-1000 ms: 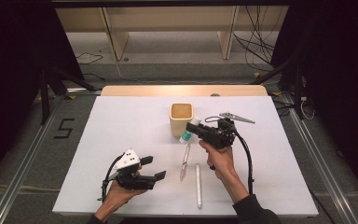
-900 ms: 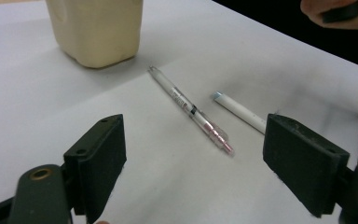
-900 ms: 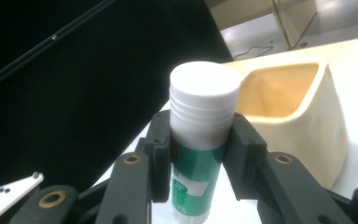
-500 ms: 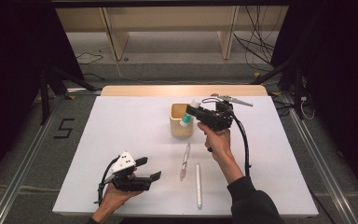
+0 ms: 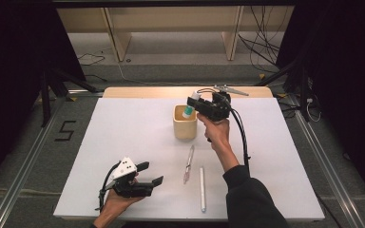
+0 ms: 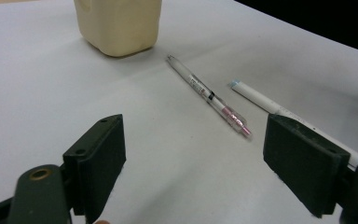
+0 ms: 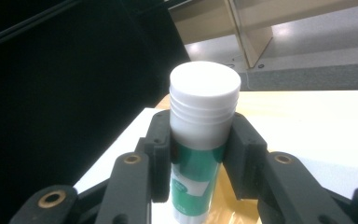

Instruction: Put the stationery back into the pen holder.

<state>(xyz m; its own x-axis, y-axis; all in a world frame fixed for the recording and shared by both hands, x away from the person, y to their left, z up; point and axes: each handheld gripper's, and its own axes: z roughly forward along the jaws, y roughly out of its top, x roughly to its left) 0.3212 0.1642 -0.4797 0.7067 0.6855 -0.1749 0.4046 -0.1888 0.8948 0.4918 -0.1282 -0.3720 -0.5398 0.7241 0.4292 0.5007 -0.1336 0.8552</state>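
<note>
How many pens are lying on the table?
2: a clear pen with a pink end below the beige cup, and a white pen just right of it. The cup's inside may hide more.

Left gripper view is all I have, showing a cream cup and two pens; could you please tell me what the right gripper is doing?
Observer: The right gripper is shut on a green-and-white glue stick with a white cap.
Operator: Where is that relative to the cup?
Observer: In the high view it hangs just above the opening of the cream plastic cup.
Operator: And where does my gripper sit?
Observer: The left gripper is at the near left of the white table, fingers open, left of the clear pink-tipped pen.
</note>
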